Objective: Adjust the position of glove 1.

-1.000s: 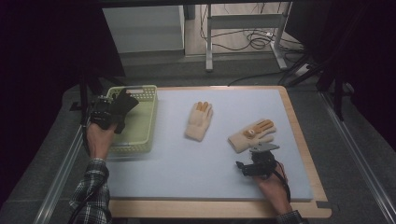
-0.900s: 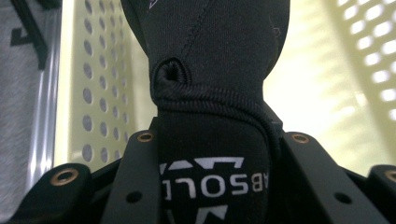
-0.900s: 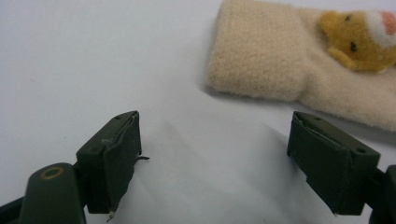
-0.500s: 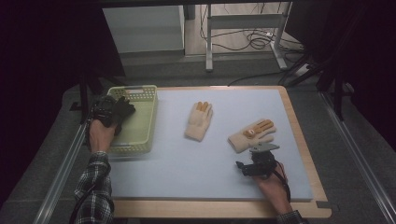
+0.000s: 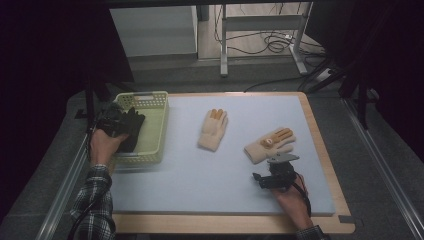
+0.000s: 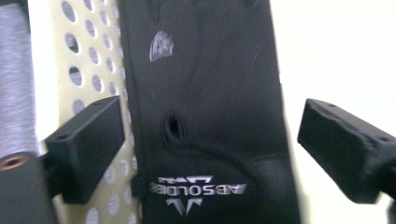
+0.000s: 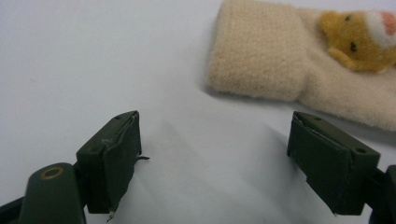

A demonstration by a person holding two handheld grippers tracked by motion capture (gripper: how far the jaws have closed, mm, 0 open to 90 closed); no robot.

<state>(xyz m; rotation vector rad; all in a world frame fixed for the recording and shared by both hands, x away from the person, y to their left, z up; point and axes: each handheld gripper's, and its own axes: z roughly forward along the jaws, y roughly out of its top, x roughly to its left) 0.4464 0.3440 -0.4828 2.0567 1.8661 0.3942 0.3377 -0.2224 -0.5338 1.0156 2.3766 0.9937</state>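
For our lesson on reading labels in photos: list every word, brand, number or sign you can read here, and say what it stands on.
"ABSOLDE...", upside down and partly blurred, its last letters unclear: on the cuff of the black glove in the left gripper view, with a winged logo beside it.
Small grey mark higher on that glove: a logo, no readable letters.
Cream gloves and basket: no text.
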